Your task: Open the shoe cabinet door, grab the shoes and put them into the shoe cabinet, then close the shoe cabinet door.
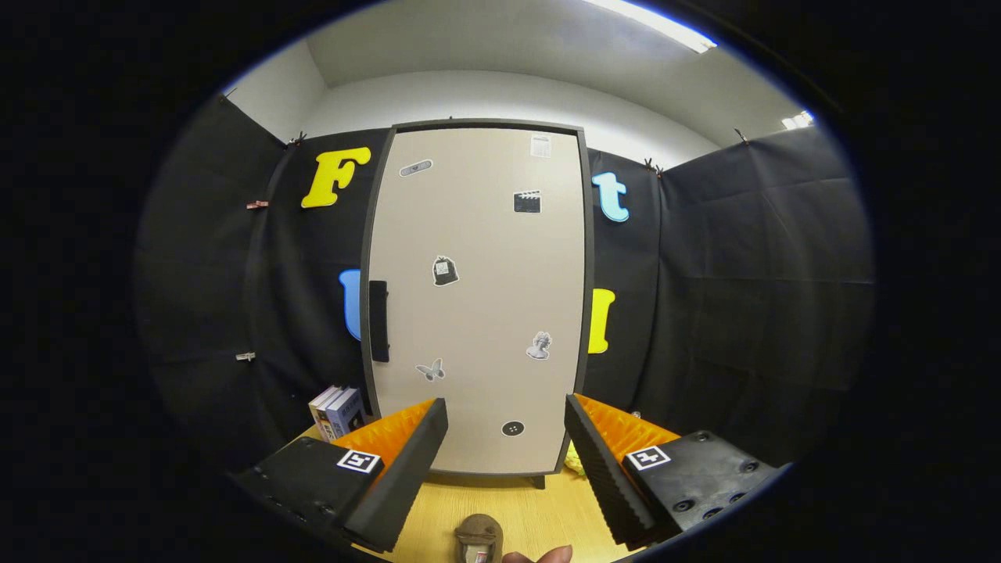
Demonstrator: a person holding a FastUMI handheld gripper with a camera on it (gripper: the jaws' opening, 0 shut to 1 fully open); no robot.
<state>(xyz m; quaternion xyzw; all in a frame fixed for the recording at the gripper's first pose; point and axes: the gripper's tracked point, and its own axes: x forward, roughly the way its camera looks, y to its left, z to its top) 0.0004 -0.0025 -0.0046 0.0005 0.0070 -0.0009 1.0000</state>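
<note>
Shoe cabinet (477, 297) is standing upright on the wooden table (539, 508), right in front of the claw (507, 438), and its door is fully closed, so none of the task is done yet as far as I can tell. We're at step one, getting that door open.

Going left to right: a couple of books (336, 410) stand by the cabinet's lower left corner, then there's the dark handle (378, 320) on the door's left edge about halfway up, then the pale door face with a bunch of little stickers on it. Down below, on the table between the fingers, something brownish (478, 539) pokes in, could be a shoe but honestly too cut off to say, with a fingertip (539, 557) next to it.

The claw is spread wide, holding nothing and touching nothing, and the cabinet sits beyond the fingers. My guess for the next move: swing left and up to the handle, close on it, pull.
</note>
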